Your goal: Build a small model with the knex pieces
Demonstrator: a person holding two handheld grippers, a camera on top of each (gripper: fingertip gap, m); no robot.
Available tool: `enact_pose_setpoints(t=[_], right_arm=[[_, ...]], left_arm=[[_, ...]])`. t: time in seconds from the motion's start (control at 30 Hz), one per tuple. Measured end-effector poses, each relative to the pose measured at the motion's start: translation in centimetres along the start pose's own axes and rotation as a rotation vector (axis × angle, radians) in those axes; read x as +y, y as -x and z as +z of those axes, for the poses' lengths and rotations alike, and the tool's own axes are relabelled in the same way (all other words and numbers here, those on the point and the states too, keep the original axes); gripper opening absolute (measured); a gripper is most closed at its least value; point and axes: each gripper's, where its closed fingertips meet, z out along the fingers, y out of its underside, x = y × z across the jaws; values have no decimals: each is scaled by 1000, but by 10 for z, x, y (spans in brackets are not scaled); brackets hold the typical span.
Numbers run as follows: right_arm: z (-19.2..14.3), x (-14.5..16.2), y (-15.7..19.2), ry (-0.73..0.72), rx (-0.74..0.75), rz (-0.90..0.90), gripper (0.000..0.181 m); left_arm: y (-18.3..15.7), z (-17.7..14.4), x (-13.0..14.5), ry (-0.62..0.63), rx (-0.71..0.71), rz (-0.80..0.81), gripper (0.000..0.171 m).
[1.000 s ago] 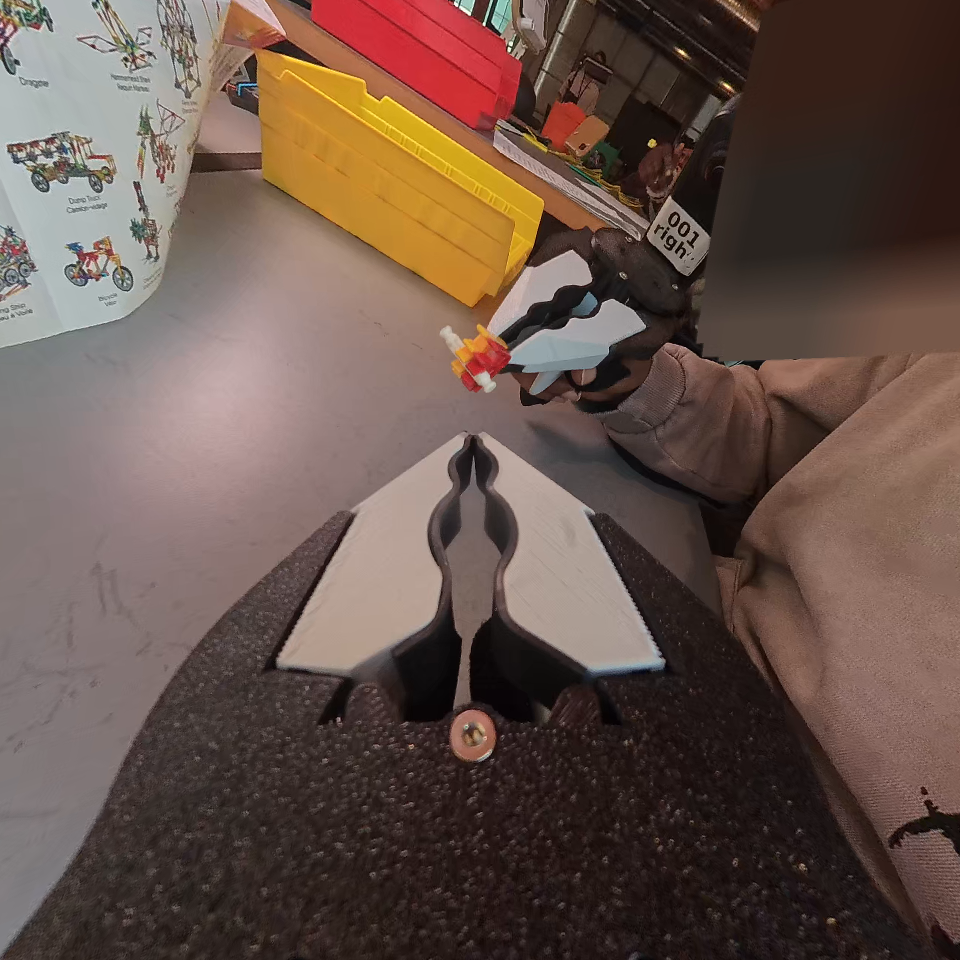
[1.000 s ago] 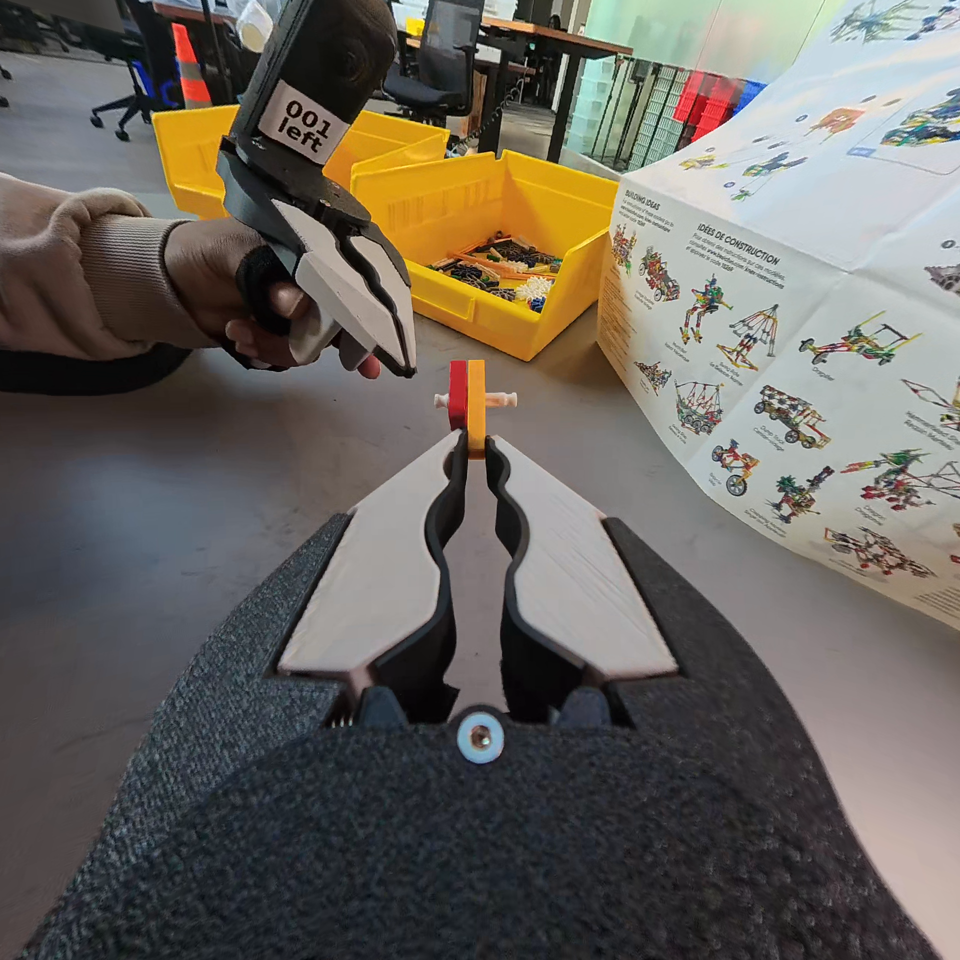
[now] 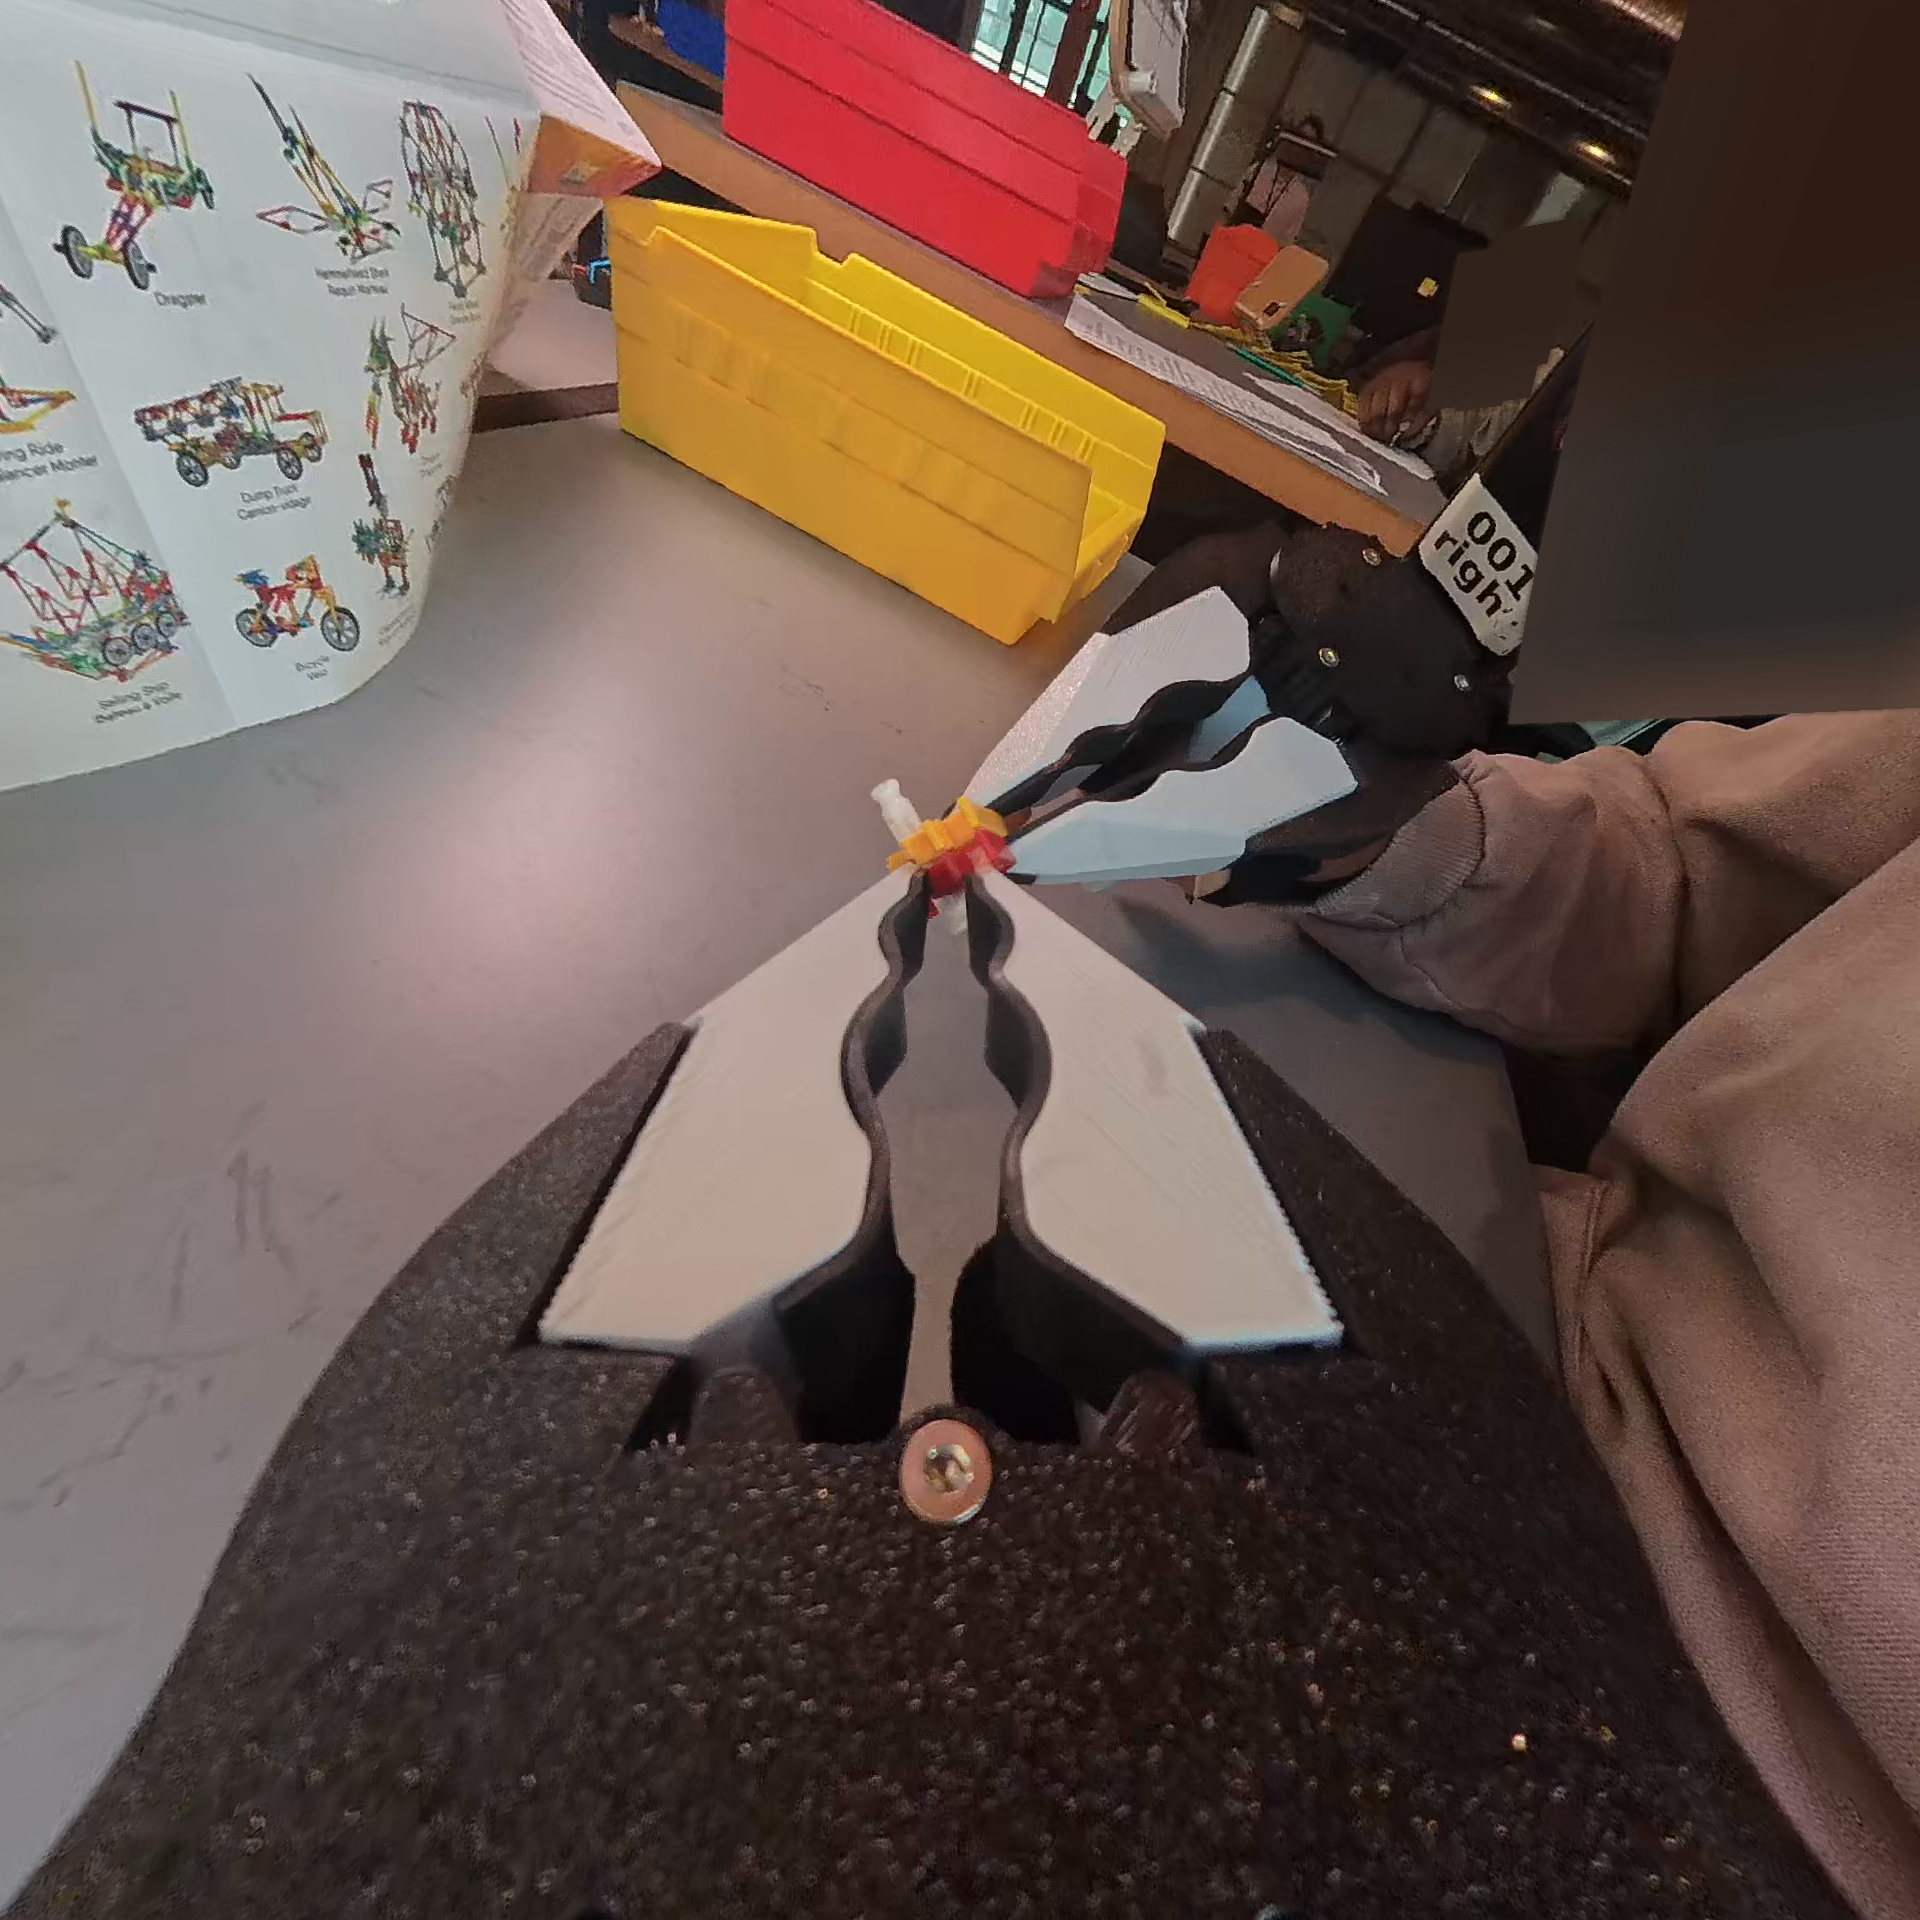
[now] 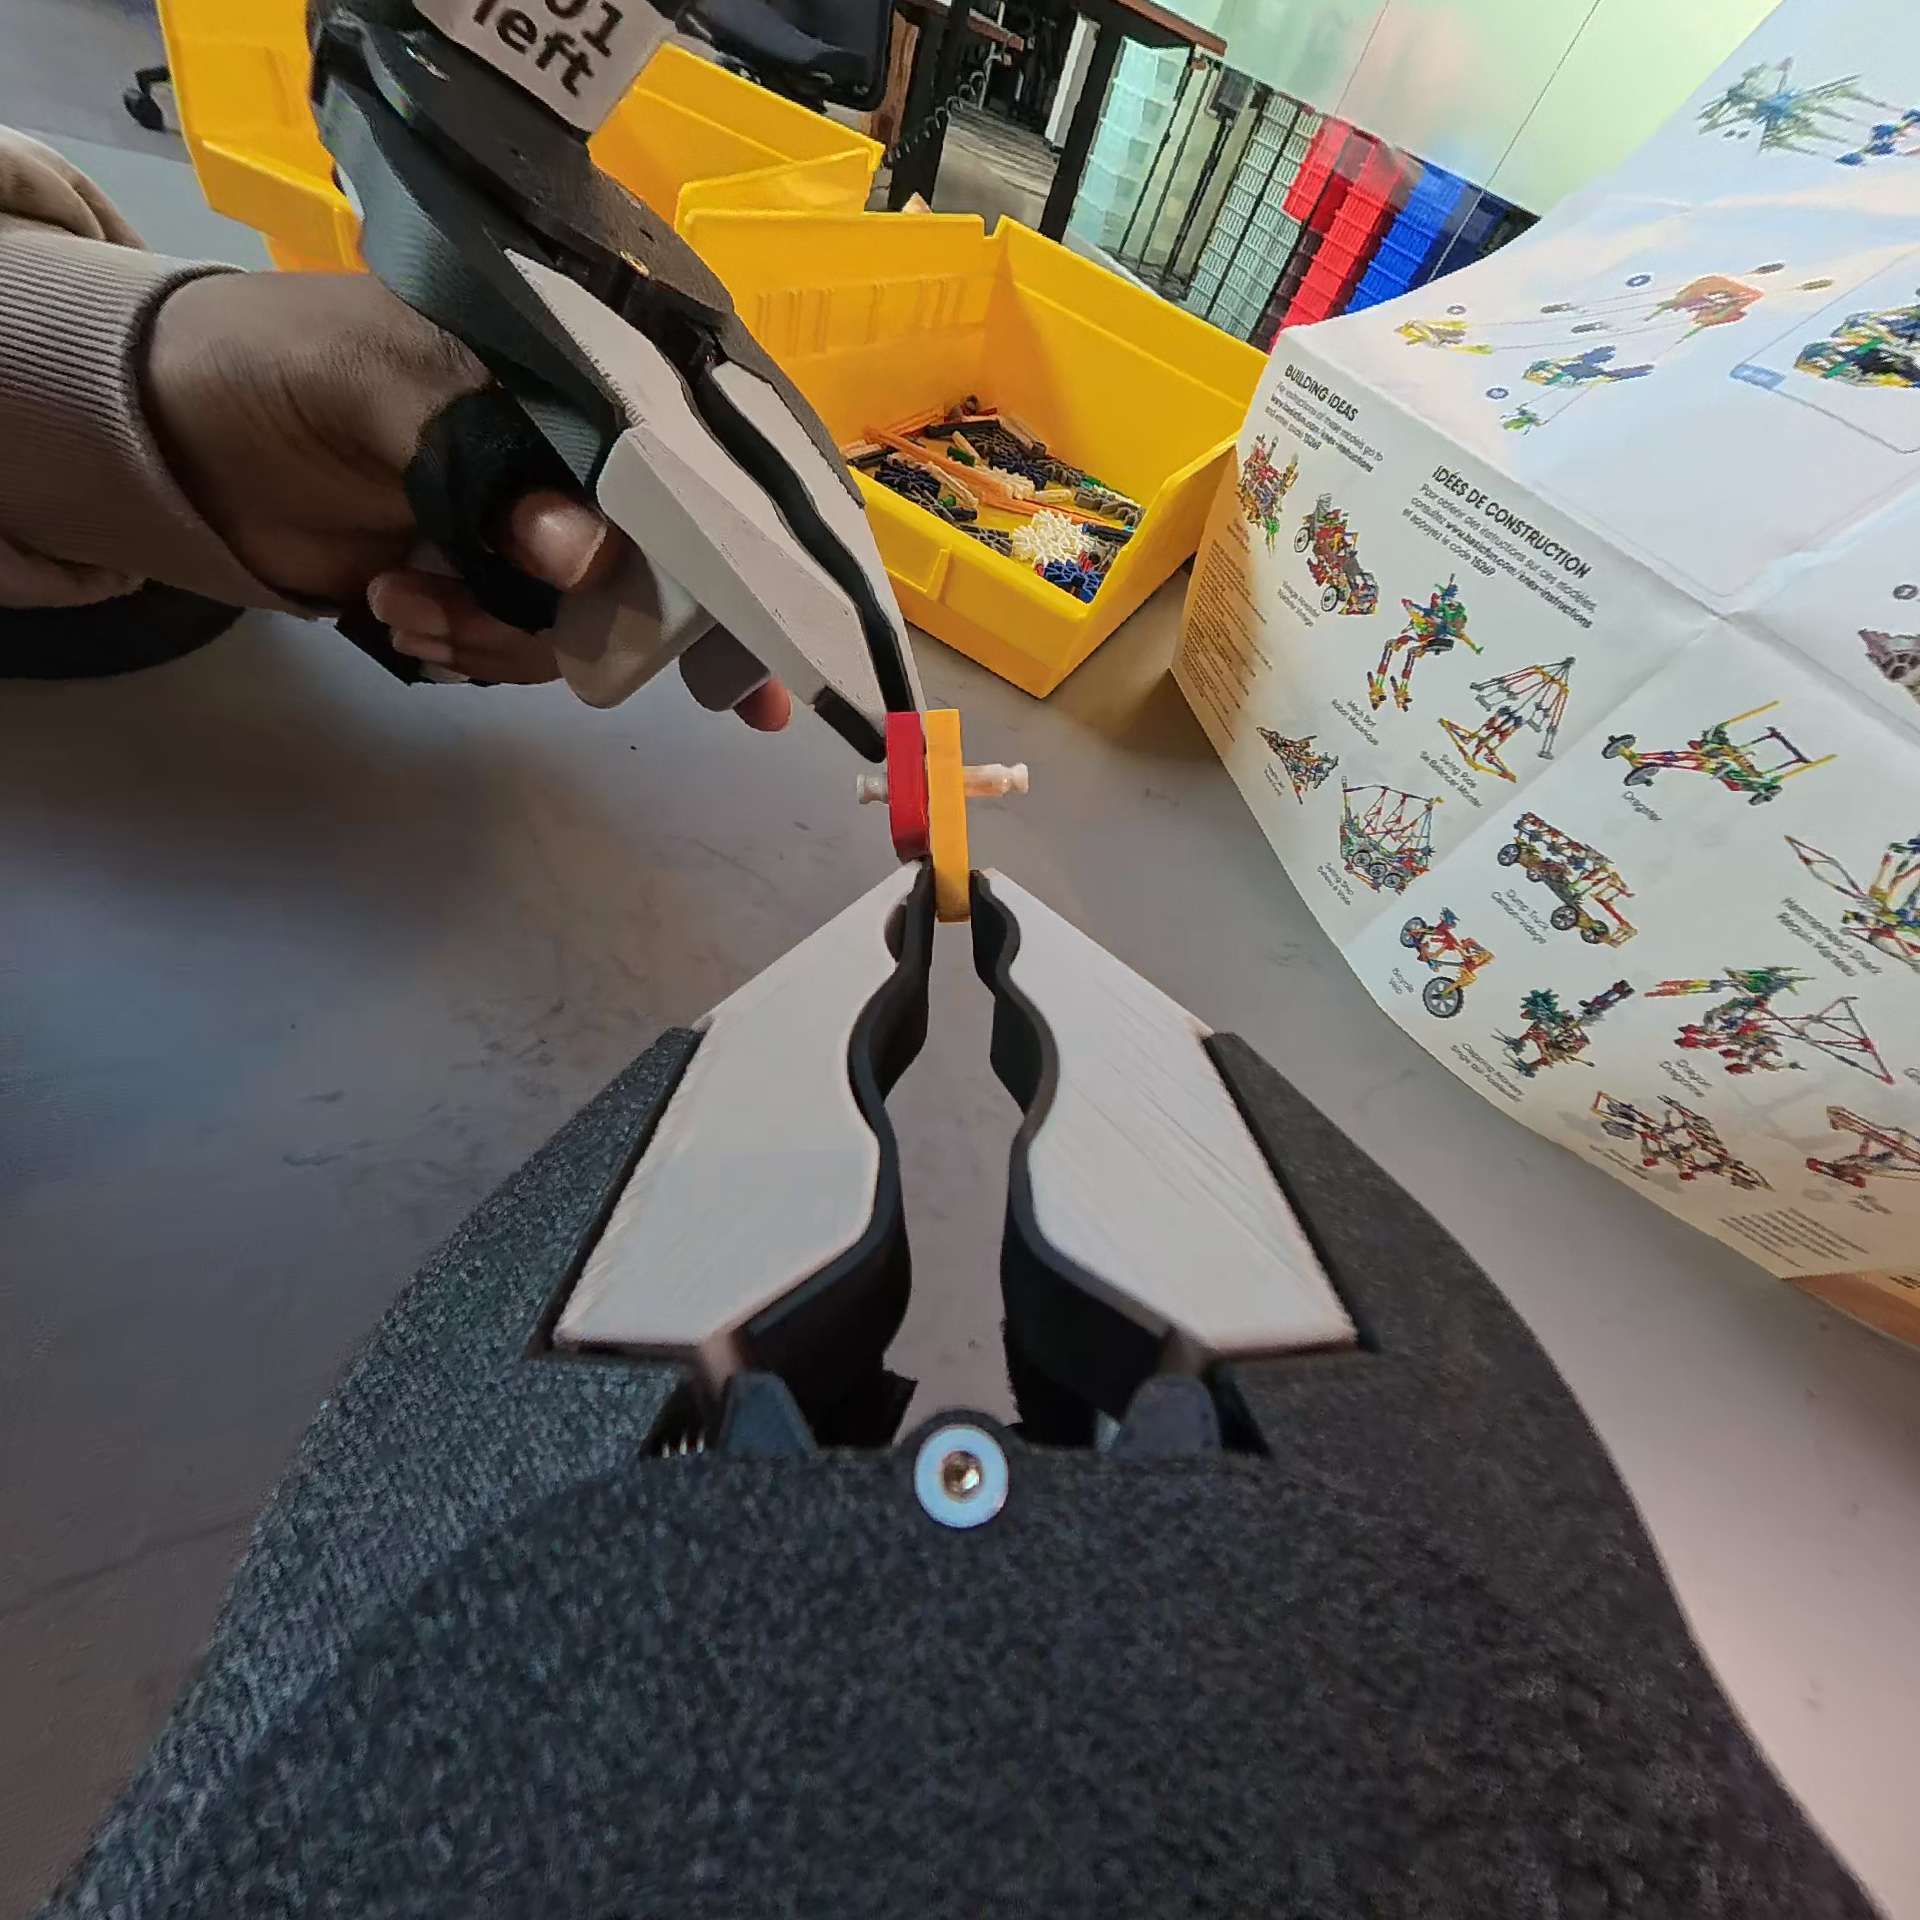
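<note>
One small assembly: red plastic connector [image 4: 906, 781] and yellow plastic connector [image 4: 947, 810] on one white rod [image 4: 992, 777], above the grey bench [image 4: 312, 935]. Right gripper [image 4: 948, 883] clamps the yellow piece; left gripper [image 3: 951, 896] pinches the red. Two yellow bins [image 4: 1091, 343] behind; folded instruction sheet [image 4: 1558, 727] at right.

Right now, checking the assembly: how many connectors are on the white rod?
2: a red one between the left gripper's tips, a yellow one beside it, pinched by the right gripper.

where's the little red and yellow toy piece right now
The red and yellow toy piece is above the grey table, centre of both wrist views, clamped in the right gripper, with the left gripper tips at its red side.
</note>
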Motion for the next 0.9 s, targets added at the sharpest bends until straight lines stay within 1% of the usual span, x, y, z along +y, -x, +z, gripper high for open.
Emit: enact_pose_setpoints(t=[0.07, 0.2, 0.23, 0.27, 0.33, 0.4, 0.47, 0.53, 0.57, 0.6, 0.67, 0.73, 0.9], right_arm=[[2, 3, 0, 22, 18, -1, 3], [6, 12, 3, 50, -14, 53, 3], [7, 13, 5, 51, -34, 83, 3], [7, 13, 6, 48, -51, 110, 4], [6, 9, 1, 27, -62, 193, 3], [2, 6, -5, -3, -86, 273, 3], [-3, 5, -10, -24, -101, 301, 3], [-7, -3, 2, -72, -225, 368, 3], [-9, -8, 6, -105, -280, 431, 3], [-12, -15, 7, -152, -323, 501, 3], [-19, -30, 14, -234, -466, 648, 3], [-26, -41, 21, -292, -595, 767, 3], [-38, -57, 39, -355, -843, 938, 3]], left_arm=[[-2, 1, 0, 6, -33, 64, 6], [-3, 3, 7, 77, -87, 193, 5], [-4, 2, 7, 81, -82, 206, 4], [-5, 1, 7, 77, -66, 209, 0], [-15, 0, 8, 82, 12, 199, 0], [-17, 2, 13, 111, 12, 235, 0], [-13, 0, 11, 110, -14, 265, 0], [-6, -5, 2, 61, -23, 231, 0], [-4, -8, -1, 41, -4, 199, 8], [-6, -9, -2, 27, 41, 160, 19], [-18, -10, -5, -6, 164, 77, 23], [-30, -10, -11, -53, 256, 17, 25], [-55, -13, -22, -136, 408, -36, 35]])
